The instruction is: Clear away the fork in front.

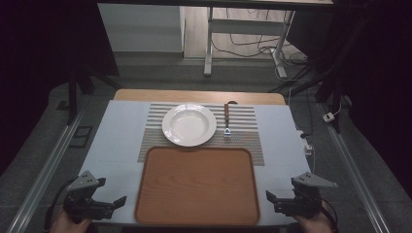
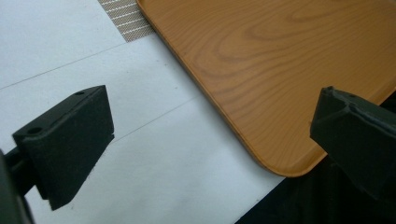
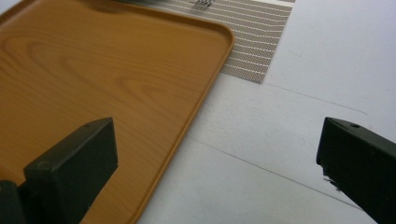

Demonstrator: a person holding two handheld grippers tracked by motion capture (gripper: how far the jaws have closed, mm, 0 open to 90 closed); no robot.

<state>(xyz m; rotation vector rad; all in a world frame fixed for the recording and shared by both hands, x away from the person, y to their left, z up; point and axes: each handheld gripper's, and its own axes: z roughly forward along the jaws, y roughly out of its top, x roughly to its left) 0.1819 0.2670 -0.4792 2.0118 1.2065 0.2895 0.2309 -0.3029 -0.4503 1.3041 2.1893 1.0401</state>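
Observation:
A wooden tray [image 1: 197, 184] lies empty at the table's near edge. Behind it a white plate [image 1: 189, 124] rests on a striped placemat [image 1: 243, 141], and a fork [image 1: 227, 120] with a brown handle lies to the plate's right. My left gripper [image 1: 118, 204] hovers open at the tray's near left corner [image 2: 280, 158], jaws wide with nothing between them. At the tray's near right side my right gripper [image 1: 270, 199] is open too, its jaws spanning the tray edge [image 3: 196, 112] and bare table.
The white table surface [image 1: 116, 141] has free strips on both sides of the tray. Beyond the far edge stand a metal table frame [image 1: 210, 43] and loose cables [image 1: 252, 48] on the floor. A cable and a white plug [image 1: 306, 138] lie at the right edge.

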